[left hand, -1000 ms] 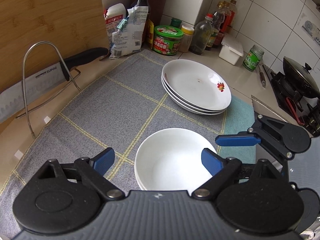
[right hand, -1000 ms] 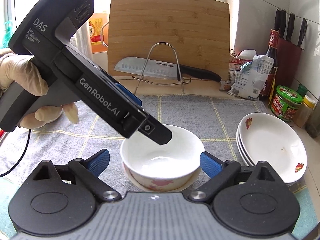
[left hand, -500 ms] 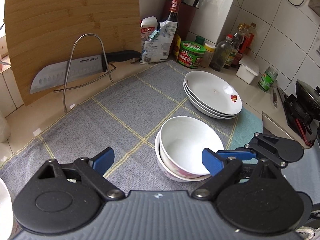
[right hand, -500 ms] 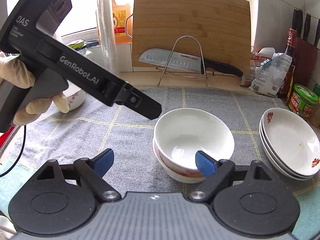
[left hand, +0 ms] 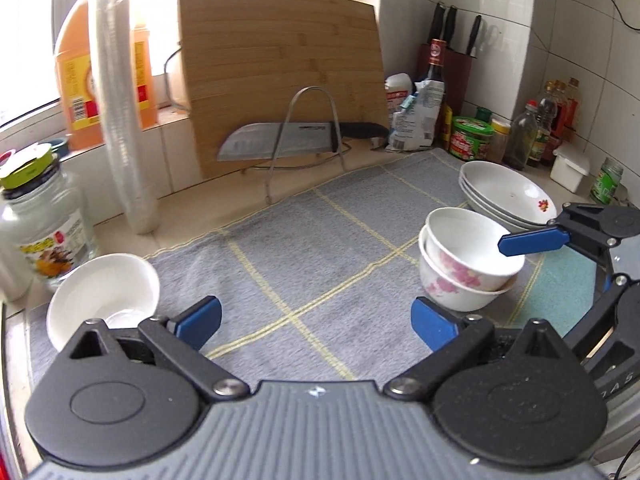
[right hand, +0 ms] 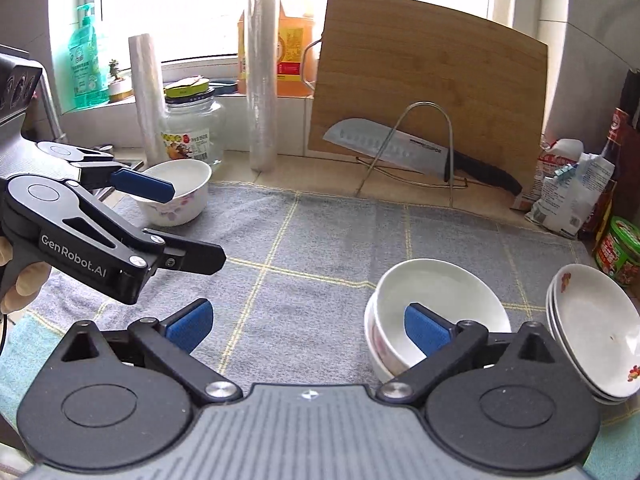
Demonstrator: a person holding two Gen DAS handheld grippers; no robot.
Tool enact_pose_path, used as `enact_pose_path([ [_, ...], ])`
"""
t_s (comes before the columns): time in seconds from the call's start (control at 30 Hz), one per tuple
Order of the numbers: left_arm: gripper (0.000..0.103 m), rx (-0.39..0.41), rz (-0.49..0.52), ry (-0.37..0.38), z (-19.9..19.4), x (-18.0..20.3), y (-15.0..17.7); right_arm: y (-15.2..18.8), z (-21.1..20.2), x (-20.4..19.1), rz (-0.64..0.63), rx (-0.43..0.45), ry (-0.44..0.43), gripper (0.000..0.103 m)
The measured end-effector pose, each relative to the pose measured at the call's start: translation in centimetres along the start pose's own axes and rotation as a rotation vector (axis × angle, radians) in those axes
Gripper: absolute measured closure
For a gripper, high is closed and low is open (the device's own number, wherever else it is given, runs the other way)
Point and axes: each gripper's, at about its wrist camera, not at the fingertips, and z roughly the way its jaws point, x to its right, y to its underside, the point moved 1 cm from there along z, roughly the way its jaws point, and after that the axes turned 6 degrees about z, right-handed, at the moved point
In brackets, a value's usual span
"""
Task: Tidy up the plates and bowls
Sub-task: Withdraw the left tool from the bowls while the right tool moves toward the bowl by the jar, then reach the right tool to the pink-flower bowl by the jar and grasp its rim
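Observation:
Two nested white bowls with pink flowers (left hand: 466, 264) (right hand: 432, 312) stand on the grey cloth, next to a stack of white plates (left hand: 506, 196) (right hand: 596, 328). A third single bowl (left hand: 102, 296) (right hand: 176, 192) stands at the cloth's left end. My left gripper (left hand: 316, 320) is open and empty over the cloth, just right of the single bowl. In the right wrist view it (right hand: 168, 200) shows by that bowl. My right gripper (right hand: 306, 326) is open and empty, its right finger in front of the nested bowls.
A bamboo cutting board (left hand: 280, 76) leans at the back with a knife (left hand: 296, 144) on a wire rack. A glass jar (left hand: 36, 224), a plastic cup stack (left hand: 120, 112) and oil jugs stand left. Sauce bottles and jars (left hand: 472, 142) line the right corner.
My left gripper has swung left, away from the nested bowls toward the single bowl at the cloth's left end. My right gripper has drawn back a little, still open.

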Motion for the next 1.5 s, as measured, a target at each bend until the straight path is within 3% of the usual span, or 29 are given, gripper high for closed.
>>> enact_pose_path([
  [0.23,0.002,-0.057,-0.182,-0.232,-3.4,-2.6,4.0,-0.2,2.6,-3.2,-0.148,-0.066,-0.142,0.0],
  [0.37,0.002,-0.077,-0.283,-0.307,-5.1,-3.0,6.0,0.3,4.5,-4.4,-0.187,-0.109,-0.212,0.0],
  [0.5,0.002,-0.086,-0.312,-0.338,-6.4,-3.3,7.3,1.4,6.0,-5.8,-0.217,-0.152,-0.243,0.0],
  [0.7,0.002,-0.066,-0.315,-0.316,-7.7,-4.8,8.1,2.4,7.7,-7.8,-0.236,-0.202,-0.226,0.0],
  [1.13,0.002,-0.047,-0.127,-0.172,-8.1,-11.5,9.1,-1.4,11.1,-14.2,-0.204,-0.164,-0.113,0.0],
  [1.33,0.002,-0.049,-0.086,-0.143,-7.2,-13.7,8.8,-2.2,13.4,-14.9,-0.23,-0.189,-0.093,0.0],
  [1.5,0.002,-0.062,-0.065,-0.141,-5.5,-14.5,8.3,-4.5,13.9,-13.9,-0.206,-0.149,-0.107,0.0],
])
